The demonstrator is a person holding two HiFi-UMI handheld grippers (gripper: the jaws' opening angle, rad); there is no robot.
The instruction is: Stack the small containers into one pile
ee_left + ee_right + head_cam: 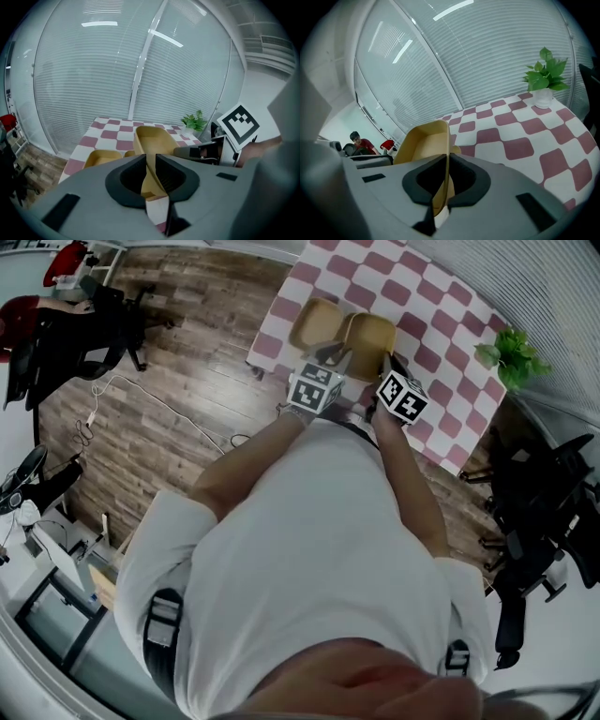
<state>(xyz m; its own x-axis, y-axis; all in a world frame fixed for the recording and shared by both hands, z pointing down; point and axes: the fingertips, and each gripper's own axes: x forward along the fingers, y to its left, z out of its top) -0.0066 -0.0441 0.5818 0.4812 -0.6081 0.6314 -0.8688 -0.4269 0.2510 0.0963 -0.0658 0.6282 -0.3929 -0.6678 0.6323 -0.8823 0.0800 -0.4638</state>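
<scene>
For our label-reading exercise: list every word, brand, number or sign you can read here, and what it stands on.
None can be read.
The two marker cubes show only black-and-white square patterns, no letters.
The tan containers and the checked tablecloth show no print.

Lighting's easy here: bright, flat daylight comes through the blinds (93, 75), and long white light streaks (98, 23) glare up top. Shadows are soft, barely there on the checked tablecloth (534, 136). Both gripper views are heavy fisheye, so straight lines bow and the corners go black. The grey bodies of the left gripper (150, 161) and right gripper (446, 161) sit right at the lens and look mushy. So does the near end of the tan container (152, 140) each one pinches. The plant (546, 75) is crisp though. The head view bends hard at the edges, and the white shirt (309, 549) nearly blows out.
</scene>
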